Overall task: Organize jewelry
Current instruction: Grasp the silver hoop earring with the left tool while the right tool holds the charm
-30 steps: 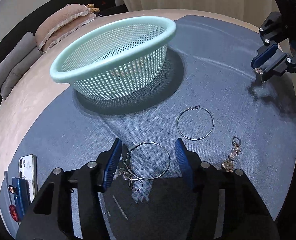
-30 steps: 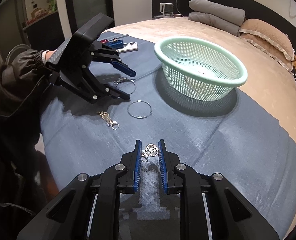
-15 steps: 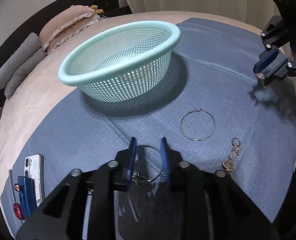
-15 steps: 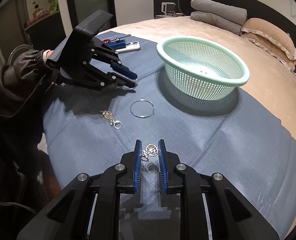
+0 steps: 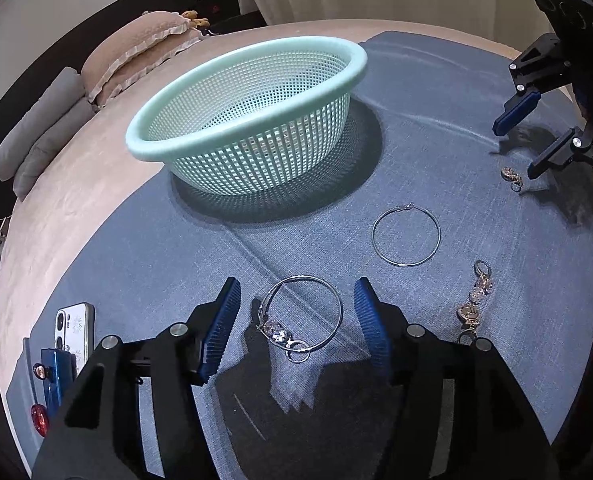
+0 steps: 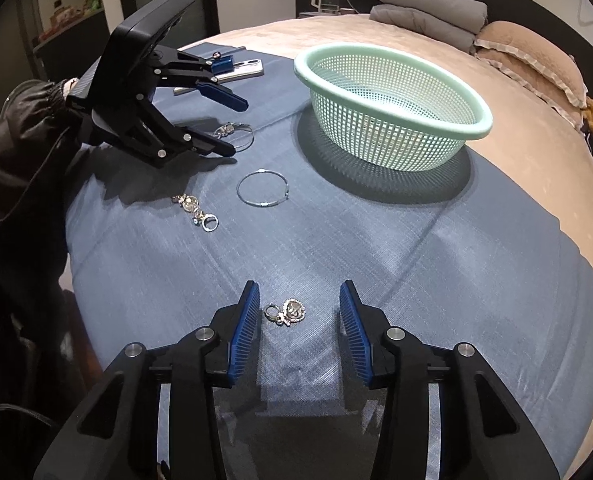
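Between the right gripper's [image 6: 298,316] spread fingers lies a pendant [image 6: 286,312], tiny from the left gripper [image 5: 296,316], likewise open.

Bright overhead light casts a dark shadow beneath the basket [image 5: 232,92]; fisheye bending curves sharp pictures' edges.

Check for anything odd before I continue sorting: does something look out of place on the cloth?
The mint basket looks empty while all four jewelry pieces lie loose on the blue cloth. Near its far corner sit a phone and a small blue gadget, not jewelry. Nothing looks spilled or damaged.
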`<state>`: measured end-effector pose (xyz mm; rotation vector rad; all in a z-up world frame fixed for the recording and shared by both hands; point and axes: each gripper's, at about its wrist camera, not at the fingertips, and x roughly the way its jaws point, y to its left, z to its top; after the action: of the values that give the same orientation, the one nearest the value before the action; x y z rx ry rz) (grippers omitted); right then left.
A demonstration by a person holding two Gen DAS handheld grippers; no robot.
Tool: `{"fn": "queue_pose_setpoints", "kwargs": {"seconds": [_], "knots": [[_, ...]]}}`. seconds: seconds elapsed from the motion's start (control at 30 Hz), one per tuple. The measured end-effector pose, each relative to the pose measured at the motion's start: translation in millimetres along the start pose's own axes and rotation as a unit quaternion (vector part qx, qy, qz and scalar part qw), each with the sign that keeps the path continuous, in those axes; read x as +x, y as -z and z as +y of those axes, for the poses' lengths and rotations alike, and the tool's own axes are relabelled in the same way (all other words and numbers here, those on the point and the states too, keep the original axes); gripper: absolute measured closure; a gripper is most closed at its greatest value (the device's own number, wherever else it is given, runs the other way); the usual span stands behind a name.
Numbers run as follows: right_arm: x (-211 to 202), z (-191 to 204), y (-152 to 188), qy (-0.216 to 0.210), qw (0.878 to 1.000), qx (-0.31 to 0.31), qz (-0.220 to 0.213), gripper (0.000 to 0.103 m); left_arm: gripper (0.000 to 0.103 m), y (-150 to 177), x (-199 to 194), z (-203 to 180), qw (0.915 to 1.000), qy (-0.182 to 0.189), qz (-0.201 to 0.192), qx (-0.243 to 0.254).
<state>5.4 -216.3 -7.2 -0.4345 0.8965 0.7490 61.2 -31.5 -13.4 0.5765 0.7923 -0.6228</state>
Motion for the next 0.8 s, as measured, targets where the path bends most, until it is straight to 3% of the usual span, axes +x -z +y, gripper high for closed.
{"fn": "queue_pose_setpoints", "kwargs": {"seconds": [0.13,0.2,0.33,0.4,0.43,0.8], "knots": [[8,3,2,-0.004,1.000,-0.010,0.019,0.064,0.044,1,3,1,1.0000,0.003,0.002,-0.002],[14,7,3,0.000,0.999,-0.016,0.032,0.064,0.053,2,5,1,0.9998,0.020,0.006,-0.007],[21,11,3,0.008,0.999,-0.026,0.046,0.064,0.059,2,6,-3,0.9996,0.025,0.011,0.000],[22,16,2,0.010,0.998,-0.041,0.047,0.073,0.059,2,6,-2,0.9996,0.027,0.012,-0.004],[22,19,1,0.013,0.998,-0.048,0.048,0.090,0.059,2,6,-2,0.9995,0.028,0.013,-0.006],[9,18,1,0.038,0.997,-0.052,0.031,0.093,0.060,0,-2,2,0.9996,0.029,0.000,-0.006]]}}
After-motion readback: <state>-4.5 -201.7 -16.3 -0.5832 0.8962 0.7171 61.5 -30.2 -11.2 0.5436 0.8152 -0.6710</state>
